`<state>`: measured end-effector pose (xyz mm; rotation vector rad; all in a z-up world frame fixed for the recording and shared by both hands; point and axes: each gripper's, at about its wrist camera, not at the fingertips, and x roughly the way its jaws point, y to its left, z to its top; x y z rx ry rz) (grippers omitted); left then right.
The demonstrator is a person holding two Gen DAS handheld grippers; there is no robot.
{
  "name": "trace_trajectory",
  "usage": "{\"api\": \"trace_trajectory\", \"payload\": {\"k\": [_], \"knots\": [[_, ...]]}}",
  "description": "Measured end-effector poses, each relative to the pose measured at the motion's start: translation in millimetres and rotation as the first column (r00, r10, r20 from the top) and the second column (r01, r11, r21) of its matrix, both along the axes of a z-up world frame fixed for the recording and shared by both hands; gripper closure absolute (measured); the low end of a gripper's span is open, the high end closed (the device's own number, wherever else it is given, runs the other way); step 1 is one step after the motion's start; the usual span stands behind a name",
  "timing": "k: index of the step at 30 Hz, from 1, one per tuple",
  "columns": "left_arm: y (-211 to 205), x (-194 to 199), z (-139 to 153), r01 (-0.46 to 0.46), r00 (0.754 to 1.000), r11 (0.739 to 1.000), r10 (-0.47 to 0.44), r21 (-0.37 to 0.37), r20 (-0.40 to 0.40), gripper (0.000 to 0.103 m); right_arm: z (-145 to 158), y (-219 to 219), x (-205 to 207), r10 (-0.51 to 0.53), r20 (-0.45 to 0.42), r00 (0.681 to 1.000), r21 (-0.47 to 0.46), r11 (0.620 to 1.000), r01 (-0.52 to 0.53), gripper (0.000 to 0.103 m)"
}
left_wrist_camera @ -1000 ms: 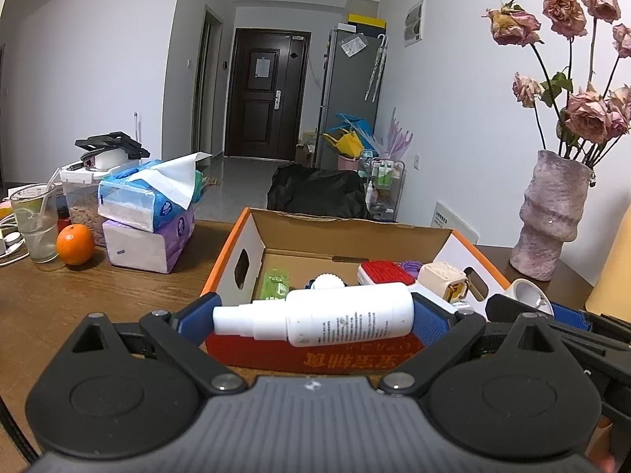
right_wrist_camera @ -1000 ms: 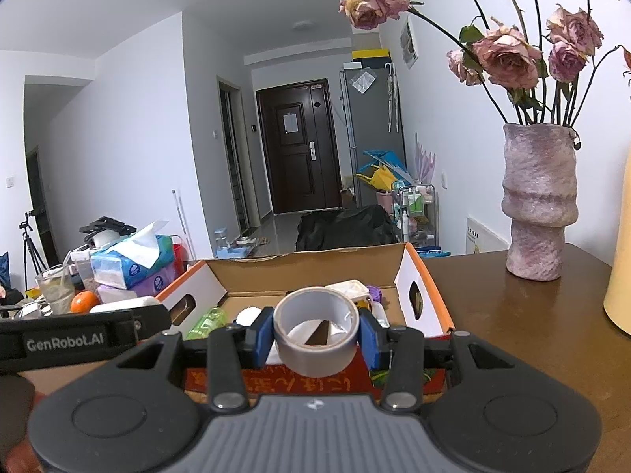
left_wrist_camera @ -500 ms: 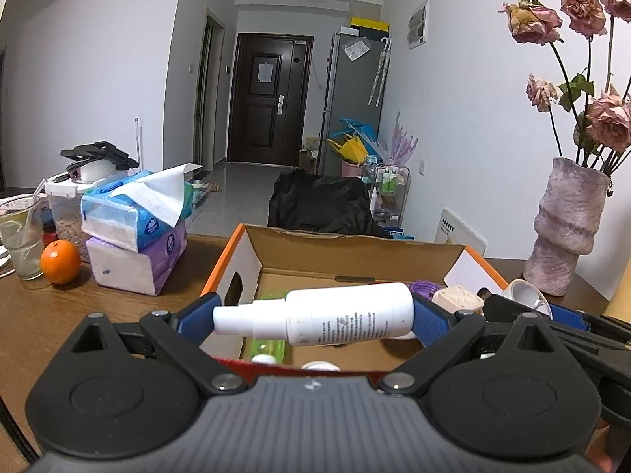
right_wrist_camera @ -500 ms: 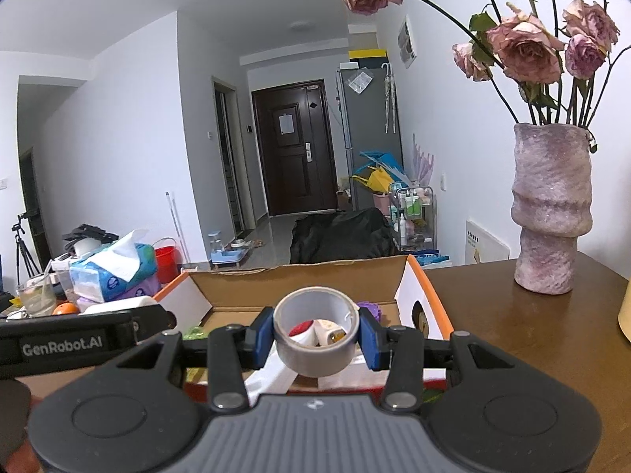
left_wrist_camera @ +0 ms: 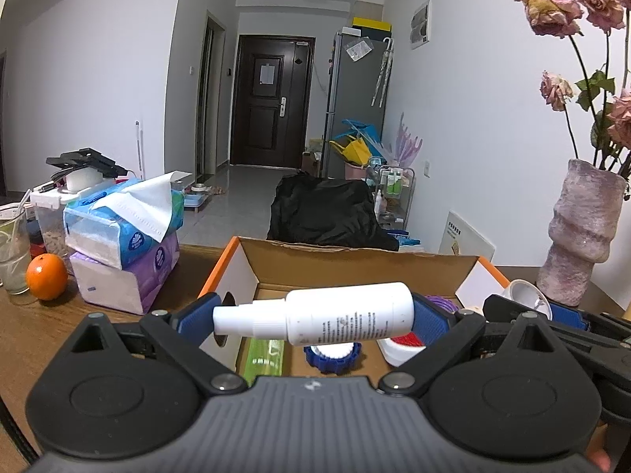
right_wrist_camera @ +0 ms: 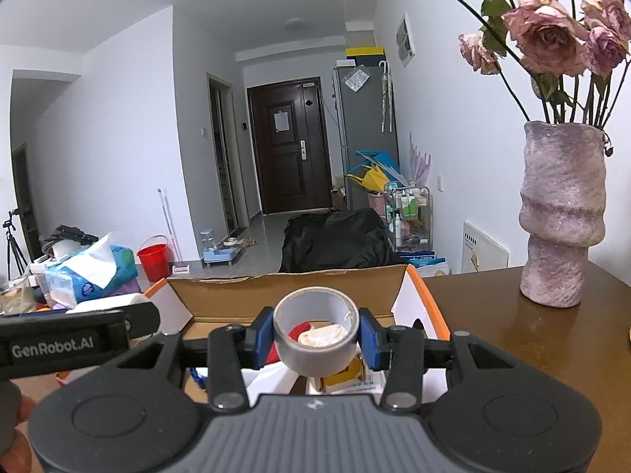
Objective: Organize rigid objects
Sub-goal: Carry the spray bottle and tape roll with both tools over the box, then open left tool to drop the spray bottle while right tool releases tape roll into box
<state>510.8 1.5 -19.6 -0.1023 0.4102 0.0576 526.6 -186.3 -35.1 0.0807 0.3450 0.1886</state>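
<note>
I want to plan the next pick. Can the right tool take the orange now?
Probably not: the right tool is shut on the tape, and the orange lies beyond the left tool and the box.

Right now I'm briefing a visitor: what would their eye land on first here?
Probably the white spray bottle clamped crosswise in the left gripper above the open cardboard box. Next, the grey tape roll pinched in the right gripper, and the dried roses in the pink vase at right.

walls (left_wrist_camera: 98, 79): white | door (left_wrist_camera: 272, 106): dark, at hallway end | floor (left_wrist_camera: 244, 201): grey tiles | fridge (left_wrist_camera: 355, 94): grey | tabletop (right_wrist_camera: 512, 335): brown wood
</note>
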Motion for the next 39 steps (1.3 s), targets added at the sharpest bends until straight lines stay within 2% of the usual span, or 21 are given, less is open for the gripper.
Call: {"api": "trace_trajectory", "payload": {"k": [18,28,29,30,31,32,33,39], "knots": [[3,52,-7,-0.022,1.0,0.999,0.022,0.041,0.006,0.003,-6,5,54,-0.022,-0.014,1.0,-0.036,0.999,0.022,0.06],[9,62,-10,-0.026,1.0,0.999,0.027,0.044,-0.007,0.001,-8,3,68,-0.025,-0.052,0.998,-0.057,0.998,0.022,0.059],[10,61,-10,-0.027,1.0,0.999,0.028,0.039,-0.009,0.001,-8,3,68,-0.029,-0.057,0.998,-0.06,0.998,0.026,0.054],[11,61,-9,-0.029,1.0,0.999,0.03,0.039,-0.009,0.0,-8,2,69,-0.034,-0.061,0.998,-0.065,0.997,0.03,0.043],[11,61,-9,-0.032,0.999,0.999,0.032,0.043,-0.005,0.0,-7,1,69,-0.039,-0.059,0.997,-0.066,0.997,0.035,0.036],[12,60,-8,-0.037,0.999,0.998,0.037,0.05,0.0,0.0,-7,-1,68,-0.045,-0.057,0.997,-0.064,0.997,0.042,0.022],[11,60,-7,-0.041,0.999,0.998,0.041,0.054,0.003,0.0,-7,-2,67,-0.052,-0.053,0.997,-0.061,0.997,0.049,0.016],[17,60,-6,-0.044,0.999,0.998,0.045,0.036,-0.007,0.0,-5,-7,65,-0.076,-0.046,0.996,-0.058,0.996,0.073,0.001]]}}
